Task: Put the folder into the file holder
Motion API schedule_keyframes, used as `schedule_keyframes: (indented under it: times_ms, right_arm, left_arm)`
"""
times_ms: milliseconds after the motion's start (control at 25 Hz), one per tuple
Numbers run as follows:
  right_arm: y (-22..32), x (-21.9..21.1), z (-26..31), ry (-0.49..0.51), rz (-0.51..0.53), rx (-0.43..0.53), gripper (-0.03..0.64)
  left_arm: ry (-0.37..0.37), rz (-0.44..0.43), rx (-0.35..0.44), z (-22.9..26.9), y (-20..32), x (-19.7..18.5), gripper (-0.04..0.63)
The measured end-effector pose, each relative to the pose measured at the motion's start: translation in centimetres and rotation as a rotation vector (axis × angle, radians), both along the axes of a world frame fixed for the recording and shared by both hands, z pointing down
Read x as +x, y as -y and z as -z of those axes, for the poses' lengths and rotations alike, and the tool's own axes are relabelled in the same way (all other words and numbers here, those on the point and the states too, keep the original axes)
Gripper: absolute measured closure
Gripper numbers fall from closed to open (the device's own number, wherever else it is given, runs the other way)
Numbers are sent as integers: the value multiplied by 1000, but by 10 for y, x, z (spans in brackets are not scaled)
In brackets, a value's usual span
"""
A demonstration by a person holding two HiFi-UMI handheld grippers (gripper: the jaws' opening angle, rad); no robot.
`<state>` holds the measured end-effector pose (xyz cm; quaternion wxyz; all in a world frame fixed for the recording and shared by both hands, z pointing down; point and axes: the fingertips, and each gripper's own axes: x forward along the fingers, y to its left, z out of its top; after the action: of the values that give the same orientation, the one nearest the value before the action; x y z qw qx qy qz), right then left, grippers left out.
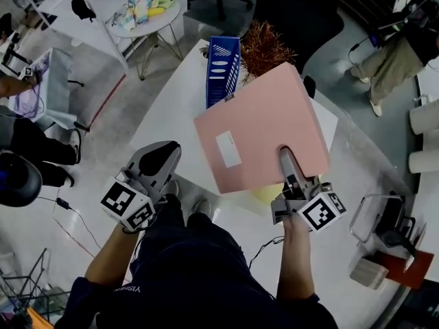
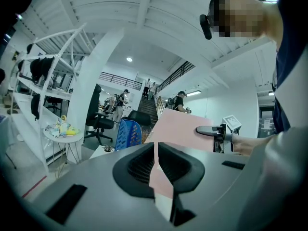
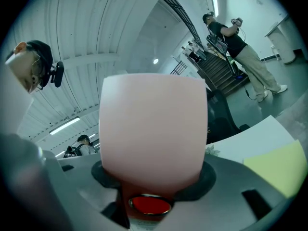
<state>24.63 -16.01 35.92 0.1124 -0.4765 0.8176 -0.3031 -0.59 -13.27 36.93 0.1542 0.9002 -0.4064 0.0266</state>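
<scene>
A large pink folder (image 1: 260, 129) with a white label hangs tilted above the white table (image 1: 171, 115). My right gripper (image 1: 287, 157) is shut on its near edge, one finger lying on top of the cover. In the right gripper view the folder (image 3: 151, 124) fills the space between the jaws. A blue slotted file holder (image 1: 223, 70) stands at the table's far side, just beyond the folder's far left corner. My left gripper (image 1: 163, 155) is shut and empty, held to the left of the folder; in its own view I see the folder (image 2: 183, 129) and the file holder (image 2: 127, 134).
A dry reddish plant (image 1: 264, 46) stands right of the file holder. A yellow sheet (image 1: 266, 195) lies on the table under the folder. A round side table (image 1: 147, 12) sits far left, a black device (image 1: 391, 225) at the right. People stand around the room.
</scene>
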Motion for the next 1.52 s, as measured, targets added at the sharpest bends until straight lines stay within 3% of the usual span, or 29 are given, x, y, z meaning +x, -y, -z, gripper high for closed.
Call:
schedule_keyframes:
  times_ms: [680, 920, 1520]
  right_arm:
    - [30, -25, 36, -144, -168, 55, 357]
    - [32, -38, 50, -256, -193, 75, 357]
    - [34, -71, 62, -386, -199, 92, 357]
  left_arm:
    - [-37, -129, -17, -5, 58, -37, 546]
    - [-51, -169, -24, -9, 75, -49, 546]
    - [-68, -232, -46, -21, 91, -63, 546]
